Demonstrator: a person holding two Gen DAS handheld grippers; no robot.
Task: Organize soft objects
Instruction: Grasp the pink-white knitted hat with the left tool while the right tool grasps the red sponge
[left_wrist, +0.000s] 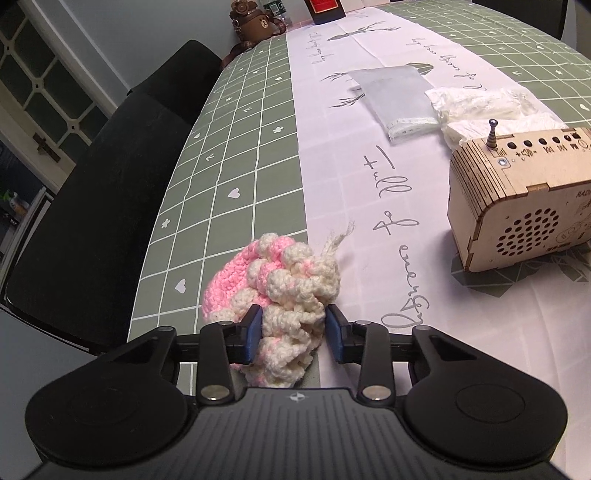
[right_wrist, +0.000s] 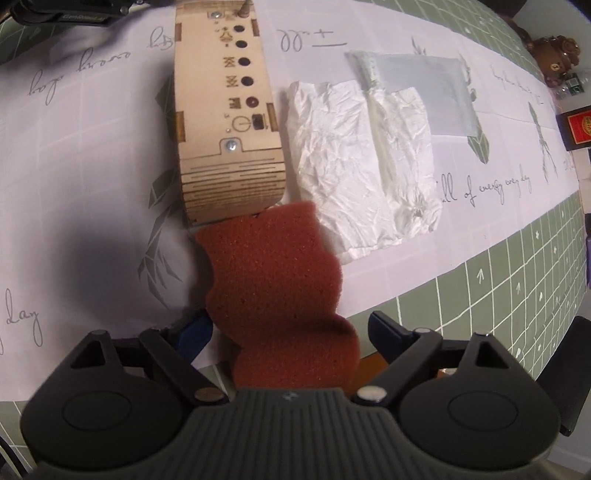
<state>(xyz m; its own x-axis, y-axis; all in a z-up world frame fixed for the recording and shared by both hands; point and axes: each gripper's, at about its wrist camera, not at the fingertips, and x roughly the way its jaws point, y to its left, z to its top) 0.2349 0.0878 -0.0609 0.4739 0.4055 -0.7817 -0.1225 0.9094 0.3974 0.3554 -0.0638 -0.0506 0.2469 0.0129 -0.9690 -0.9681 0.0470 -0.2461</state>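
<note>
A pink and cream crocheted piece (left_wrist: 280, 280) lies at the near table edge in the left wrist view. My left gripper (left_wrist: 294, 332) has closed on it, both blue pads pressing into the yarn. In the right wrist view a wavy red-brown sponge (right_wrist: 273, 266) lies flat on the cloth between the fingers of my right gripper (right_wrist: 291, 332). Those jaws stand wide, with a gap on the right side of the sponge. A crumpled white cloth (right_wrist: 351, 166) and a flat grey pouch (right_wrist: 436, 85) lie beyond it.
A wooden radio box (right_wrist: 229, 147) touches the sponge's far end; it also stands at the right (left_wrist: 517, 206). The table carries a green checked cloth (left_wrist: 240, 147) with a white runner. Black chairs (left_wrist: 92, 221) line the left edge. A brown bear figure (left_wrist: 255, 22) and red box (left_wrist: 325, 9) stand far back.
</note>
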